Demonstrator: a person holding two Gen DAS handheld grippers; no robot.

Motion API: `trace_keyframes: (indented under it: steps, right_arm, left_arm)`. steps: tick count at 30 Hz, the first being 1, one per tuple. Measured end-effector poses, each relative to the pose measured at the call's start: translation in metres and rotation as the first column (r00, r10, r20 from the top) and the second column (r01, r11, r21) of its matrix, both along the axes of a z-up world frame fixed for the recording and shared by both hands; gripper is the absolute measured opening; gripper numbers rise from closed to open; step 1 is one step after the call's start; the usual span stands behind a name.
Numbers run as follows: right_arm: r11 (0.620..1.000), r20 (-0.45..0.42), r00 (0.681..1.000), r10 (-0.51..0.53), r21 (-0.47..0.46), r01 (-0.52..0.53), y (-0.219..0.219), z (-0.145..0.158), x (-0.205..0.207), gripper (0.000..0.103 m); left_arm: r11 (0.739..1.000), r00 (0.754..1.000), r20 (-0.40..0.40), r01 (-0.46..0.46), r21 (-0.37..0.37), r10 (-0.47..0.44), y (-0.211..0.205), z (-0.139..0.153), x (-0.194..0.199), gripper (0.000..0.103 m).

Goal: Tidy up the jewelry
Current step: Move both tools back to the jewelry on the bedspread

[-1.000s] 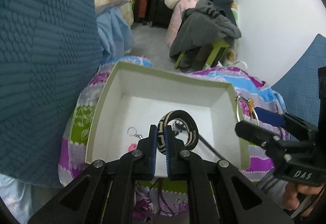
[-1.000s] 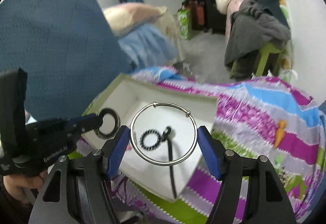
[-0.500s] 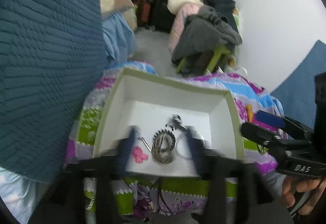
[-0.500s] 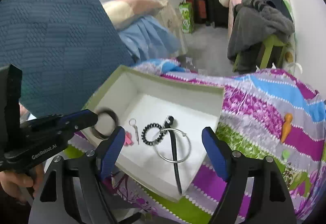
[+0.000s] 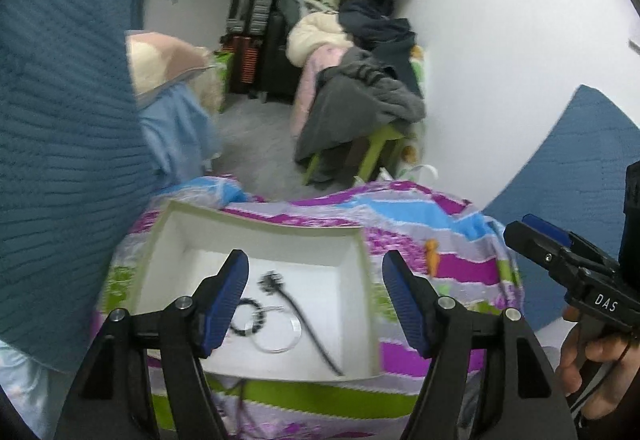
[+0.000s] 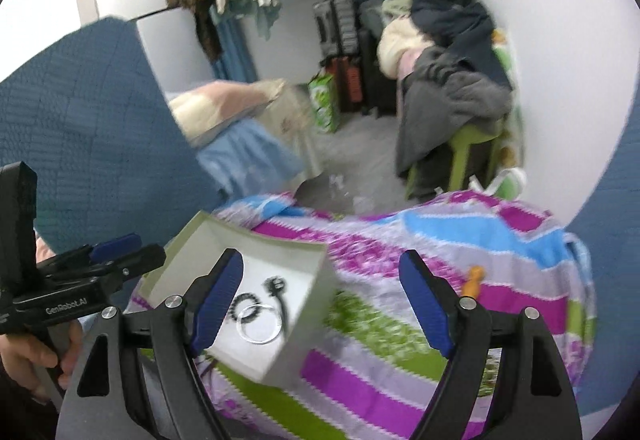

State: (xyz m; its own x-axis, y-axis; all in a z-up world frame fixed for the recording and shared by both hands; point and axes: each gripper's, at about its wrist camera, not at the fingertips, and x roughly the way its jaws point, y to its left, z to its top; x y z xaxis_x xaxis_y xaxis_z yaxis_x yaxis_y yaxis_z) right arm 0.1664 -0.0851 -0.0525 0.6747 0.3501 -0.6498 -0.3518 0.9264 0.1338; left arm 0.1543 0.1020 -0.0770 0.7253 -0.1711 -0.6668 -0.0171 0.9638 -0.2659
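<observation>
A white open box [image 5: 352, 272] [image 6: 308, 304] sits on a striped purple and green blanket. In it lie a silver bangle [image 5: 280, 334] [image 6: 258, 324], a black bead bracelet [image 5: 250, 318] [image 6: 243, 306] and a black cord with a pendant [image 5: 304, 316] [image 6: 276, 290]. My left gripper [image 5: 316, 298] is open and empty, raised above the box's near side. My right gripper [image 6: 322, 304] is open and empty, raised above the box's right edge. The woven band is hidden from both views.
A small orange piece [image 5: 431, 254] [image 6: 474, 278] lies on the blanket [image 6: 460, 264] to the right of the box. Blue cushions [image 5: 60, 119] stand at left and right. Clothes on a green stool [image 5: 360, 107] and suitcases fill the room behind.
Both grippers opened and let go: the woven band and the silver bangle dropped into the box. Both grippers then pulled back and up, away from the box.
</observation>
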Motion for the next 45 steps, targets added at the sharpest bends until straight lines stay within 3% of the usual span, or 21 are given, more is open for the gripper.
trace_keyframes:
  steps: [9, 20, 30, 35, 45]
  right_arm:
    - [0.992, 0.043, 0.993, -0.114, -0.044, 0.116, -0.074, 0.002, -0.015, 0.079]
    - [0.974, -0.032, 0.974, -0.225, -0.045, 0.223, -0.161, -0.046, -0.020, 0.077]
    - [0.980, -0.199, 0.959, -0.200, -0.056, 0.193, -0.189, -0.131, -0.004, 0.057]
    - [0.985, -0.275, 0.946, -0.173, -0.056, 0.164, -0.191, -0.162, 0.004, 0.051]
    - [0.989, -0.378, 0.915, -0.141, -0.087, 0.116, -0.186, -0.205, 0.009, 0.024]
  left_arm:
    - [0.993, 0.994, 0.008, 0.112, -0.038, -0.112, -0.069, -0.006, 0.019, 0.069]
    - [0.975, 0.975, -0.081, 0.197, -0.100, -0.205, -0.138, -0.047, 0.054, 0.068]
    - [0.959, 0.945, -0.172, 0.262, -0.105, -0.277, -0.187, -0.105, 0.102, 0.067]
    - [0.953, 0.930, -0.215, 0.279, -0.120, -0.299, -0.206, -0.135, 0.130, 0.067]
    - [0.950, 0.915, -0.258, 0.282, -0.136, -0.309, -0.226, -0.178, 0.173, 0.059]
